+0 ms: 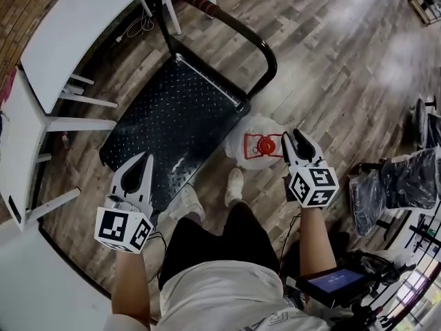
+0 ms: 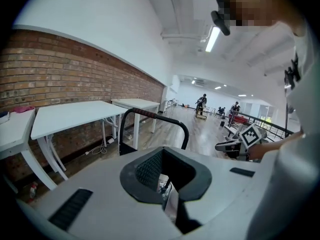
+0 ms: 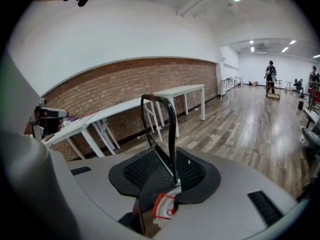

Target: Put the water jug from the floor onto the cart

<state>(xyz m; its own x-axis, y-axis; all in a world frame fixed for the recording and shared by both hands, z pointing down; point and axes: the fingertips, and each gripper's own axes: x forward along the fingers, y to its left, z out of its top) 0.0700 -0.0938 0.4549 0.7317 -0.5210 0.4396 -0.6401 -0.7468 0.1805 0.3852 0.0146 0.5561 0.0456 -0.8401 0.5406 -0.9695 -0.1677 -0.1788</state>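
Clear plastic water jug [image 1: 256, 143] with a red cap stands on the wood floor [image 1: 331, 61], just off the near right corner of the black cart [image 1: 172, 123]. The right tool [image 1: 293, 141] hovers just beside the jug, jaws spread a little and gripping nothing. In the right gripper view the red cap shows low in the gap. The left tool [image 1: 147, 160] hangs over the cart's near edge, well apart from the jug, jaws pressed together and empty. One jug, one cart, two tools. Three white tables [image 2: 75, 115] line the brick wall.
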